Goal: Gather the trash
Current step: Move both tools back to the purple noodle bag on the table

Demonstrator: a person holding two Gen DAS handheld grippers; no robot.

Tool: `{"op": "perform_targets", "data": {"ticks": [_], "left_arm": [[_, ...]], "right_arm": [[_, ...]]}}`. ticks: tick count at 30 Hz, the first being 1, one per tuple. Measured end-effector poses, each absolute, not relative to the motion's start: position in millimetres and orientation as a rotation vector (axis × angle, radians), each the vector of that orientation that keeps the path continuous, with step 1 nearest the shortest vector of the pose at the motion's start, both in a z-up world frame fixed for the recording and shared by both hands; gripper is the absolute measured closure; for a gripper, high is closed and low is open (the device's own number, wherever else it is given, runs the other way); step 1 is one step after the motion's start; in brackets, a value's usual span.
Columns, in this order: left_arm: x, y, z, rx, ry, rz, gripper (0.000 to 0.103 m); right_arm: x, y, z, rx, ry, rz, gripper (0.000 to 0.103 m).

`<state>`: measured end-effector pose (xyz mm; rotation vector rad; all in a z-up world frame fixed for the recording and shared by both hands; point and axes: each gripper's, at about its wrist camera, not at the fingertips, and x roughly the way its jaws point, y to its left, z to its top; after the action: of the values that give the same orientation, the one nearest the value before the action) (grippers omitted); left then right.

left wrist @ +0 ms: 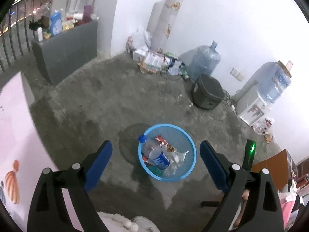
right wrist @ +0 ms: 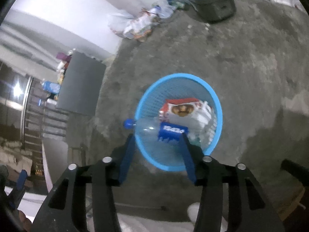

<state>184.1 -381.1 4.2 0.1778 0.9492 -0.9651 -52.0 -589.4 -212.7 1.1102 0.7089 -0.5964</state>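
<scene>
Both tongs, left tongs (left wrist: 156,154) and right tongs (right wrist: 157,137), hang spread wide and empty above the blue mesh basket (left wrist: 188,135) on the floor ahead. Inside, a clear water bottle (left wrist: 154,153) leans on the rim, probably dropped there, its blue cap up and pointing left beyond the rim, long axis slanting down-right over snack wrappers (right wrist: 181,109).

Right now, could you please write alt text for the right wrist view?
A blue basket on a concrete floor holds a bottle and wrappers. The open right gripper hovers above it.
</scene>
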Motion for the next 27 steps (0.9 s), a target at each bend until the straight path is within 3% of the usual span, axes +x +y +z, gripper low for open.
{"op": "perform_targets", "data": {"ticks": [4, 7, 27], "left_arm": [[177.5, -341.2, 22.4, 0.137, 0.886, -0.966, 0.007], [174.7, -303.6, 33.9, 0.103, 0.815, -0.955, 0.006], [165.9, 3.7, 69.9, -0.196, 0.720, -0.347, 0.006]], "right_arm": [[-44.6, -562.0, -168.7, 0.989, 0.679, -0.568, 0.038], [-36.3, -536.3, -136.8, 0.888, 0.663, -0.527, 0.034], [23.4, -373.8, -54.7, 0.601, 0.733, -0.079, 0.033]]}}
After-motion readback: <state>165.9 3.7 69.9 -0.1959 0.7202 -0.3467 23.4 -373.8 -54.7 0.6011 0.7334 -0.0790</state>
